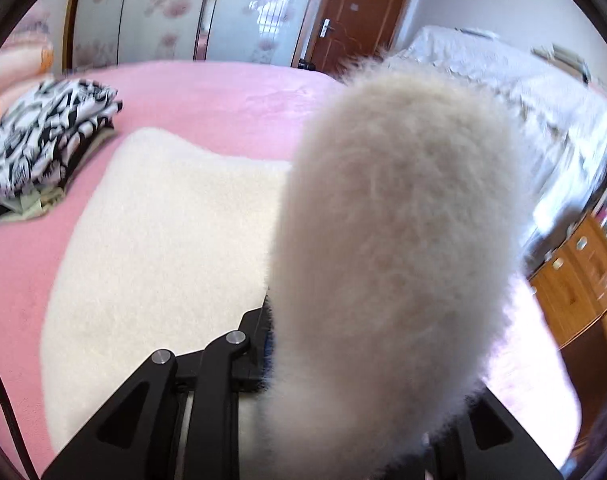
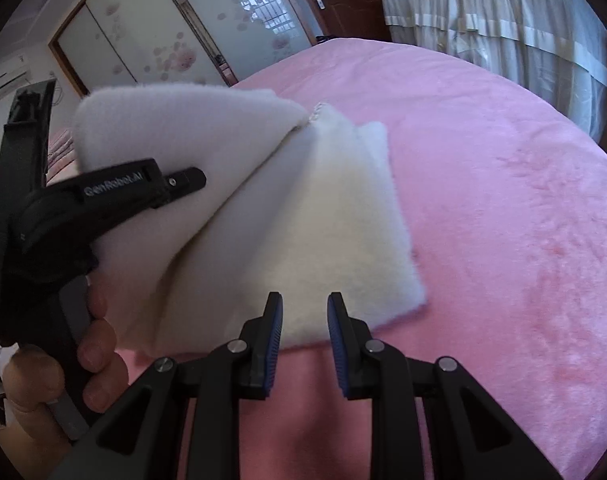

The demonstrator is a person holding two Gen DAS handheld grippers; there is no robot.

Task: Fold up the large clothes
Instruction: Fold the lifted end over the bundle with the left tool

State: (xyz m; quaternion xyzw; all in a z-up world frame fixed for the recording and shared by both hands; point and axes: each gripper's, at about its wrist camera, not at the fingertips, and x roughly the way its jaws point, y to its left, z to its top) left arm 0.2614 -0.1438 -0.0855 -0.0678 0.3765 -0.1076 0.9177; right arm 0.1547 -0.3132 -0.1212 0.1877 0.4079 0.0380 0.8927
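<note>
Fleece garment (image 2: 287, 216) flap clenched in your left tool (image 2: 183, 180); lay it flush over the base, right tool (image 2: 304, 320) released.

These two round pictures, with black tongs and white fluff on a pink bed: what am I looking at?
No robot here: a person holds a two-finger gripper in each hand, each with a fisheye camera looking along its fingers. In the left camera's picture, the fluffy white garment is pinched close to the lens. The right camera shows the left gripper lifting one edge of it, while the right gripper hovers open, holding nothing. The rest lies on the pink bed. Folded black-and-white clothes lie nearby.
</note>
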